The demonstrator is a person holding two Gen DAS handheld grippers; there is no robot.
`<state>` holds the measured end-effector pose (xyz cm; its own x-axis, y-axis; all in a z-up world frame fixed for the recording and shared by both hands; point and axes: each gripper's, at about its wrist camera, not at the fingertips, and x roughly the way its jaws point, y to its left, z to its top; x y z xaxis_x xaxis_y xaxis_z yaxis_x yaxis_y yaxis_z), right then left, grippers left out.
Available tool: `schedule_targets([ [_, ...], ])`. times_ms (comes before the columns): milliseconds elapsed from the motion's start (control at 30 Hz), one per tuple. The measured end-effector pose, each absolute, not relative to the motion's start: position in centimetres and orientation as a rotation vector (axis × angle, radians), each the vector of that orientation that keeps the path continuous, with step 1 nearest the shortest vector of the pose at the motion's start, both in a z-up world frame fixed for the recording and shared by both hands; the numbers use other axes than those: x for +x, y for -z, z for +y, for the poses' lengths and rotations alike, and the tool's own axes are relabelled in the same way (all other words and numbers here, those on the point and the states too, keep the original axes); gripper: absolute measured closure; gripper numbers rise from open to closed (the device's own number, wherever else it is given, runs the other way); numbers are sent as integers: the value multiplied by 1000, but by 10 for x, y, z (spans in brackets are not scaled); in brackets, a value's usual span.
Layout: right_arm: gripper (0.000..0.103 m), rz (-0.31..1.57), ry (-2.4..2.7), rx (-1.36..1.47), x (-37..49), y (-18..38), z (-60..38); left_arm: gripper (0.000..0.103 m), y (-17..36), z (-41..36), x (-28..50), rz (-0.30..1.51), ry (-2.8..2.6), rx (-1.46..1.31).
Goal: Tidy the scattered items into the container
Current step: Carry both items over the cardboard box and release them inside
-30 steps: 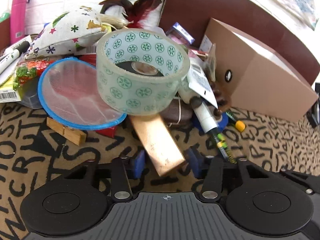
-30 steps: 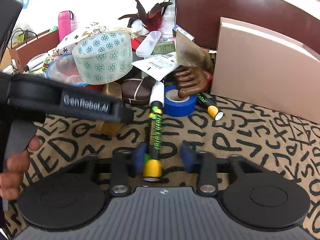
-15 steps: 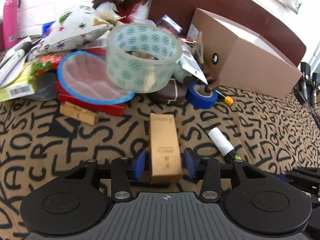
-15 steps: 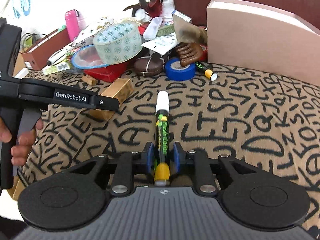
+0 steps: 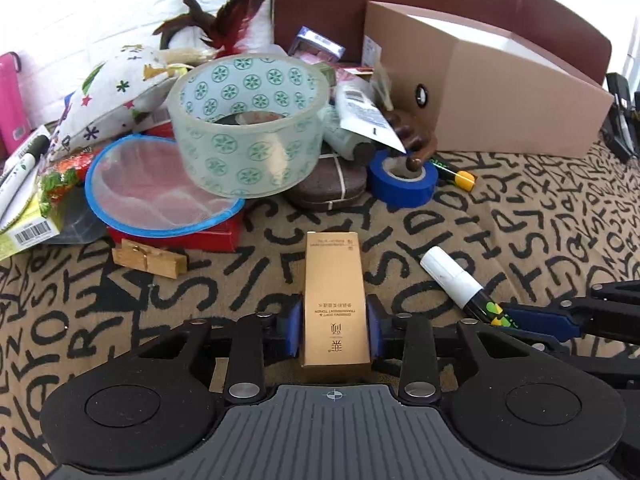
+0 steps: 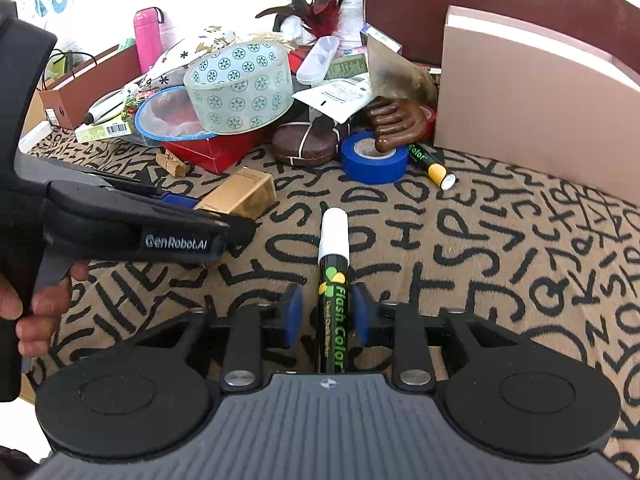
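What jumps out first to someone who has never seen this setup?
A big patterned tape roll sits tilted atop a messy pile at the back. In front, the left gripper is closing on a gold box, and the right gripper on a white-capped marker.

We see a desk [image 6: 500, 240] covered by a tan cloth printed with black letters. Directly on it lie a wooden clothespin [image 5: 150, 260], a red flat box [image 6: 216, 152], a dark brown oval pad [image 6: 306, 146] bound with pale cord, a blue tape roll [image 6: 374, 158] and a yellow-ended marker [image 6: 432, 166] just beside the roll. At the far right a tan cardboard box [image 5: 500, 92] stands on the cloth. At the left edge a barcoded packet [image 5: 28, 232] rests on it. The near stretch of cloth [image 5: 100, 320] is bare in our left view.
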<state>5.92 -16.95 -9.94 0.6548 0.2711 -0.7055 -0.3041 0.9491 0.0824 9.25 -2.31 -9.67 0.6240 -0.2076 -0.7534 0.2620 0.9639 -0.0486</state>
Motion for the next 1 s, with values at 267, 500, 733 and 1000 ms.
schedule_targets([
  [267,86,748,-332,34,44,72,-188,72,67,-49,86,791,332,84],
  [500,85,619,-266,53,42,30,-222,72,23,-90,94,660,378,126],
  [733,86,514,-193,59,55,-4,-260,72,-7,-139,122,578,404,151],
  [1000,85,447,-107,67,95,-33,-313,72,-33,-193,164,514,420,179],
])
